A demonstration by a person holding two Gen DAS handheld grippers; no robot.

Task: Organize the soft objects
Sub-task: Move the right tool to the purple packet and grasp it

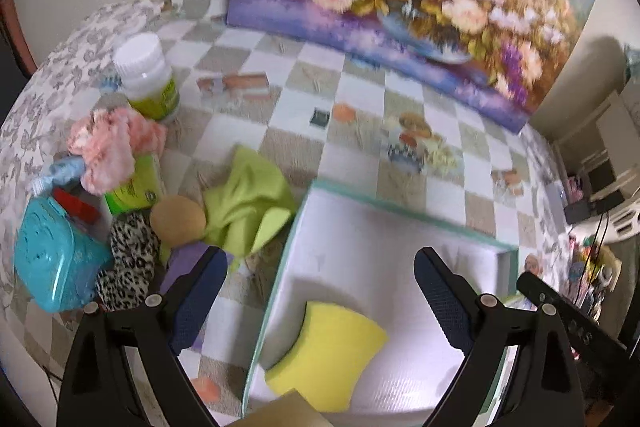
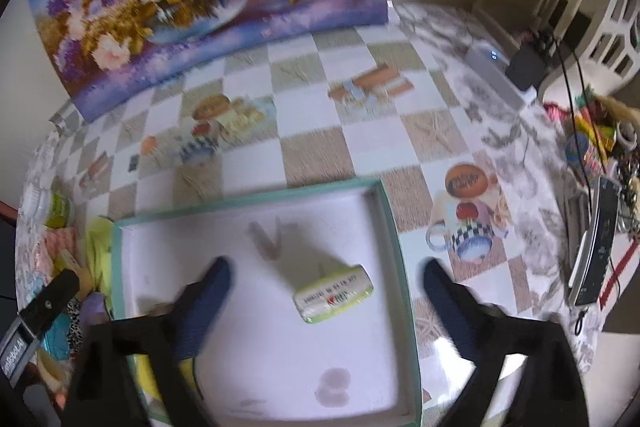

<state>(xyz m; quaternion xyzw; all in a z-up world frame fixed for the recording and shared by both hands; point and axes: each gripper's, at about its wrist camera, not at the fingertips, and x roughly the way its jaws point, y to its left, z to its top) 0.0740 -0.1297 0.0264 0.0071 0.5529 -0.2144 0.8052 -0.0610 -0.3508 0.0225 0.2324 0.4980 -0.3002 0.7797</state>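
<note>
The left gripper [image 1: 316, 291] points steeply downward with its jaws spread wide and nothing between the pads. The right gripper [image 2: 326, 287] matches it, angled down, gaping, gripping nothing.

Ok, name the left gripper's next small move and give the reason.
Probably swing the left gripper toward the lime-green cloth beside the box. Its jaws stand open and empty, the yellow sponge already lies inside, and soft things remain outside.
</note>
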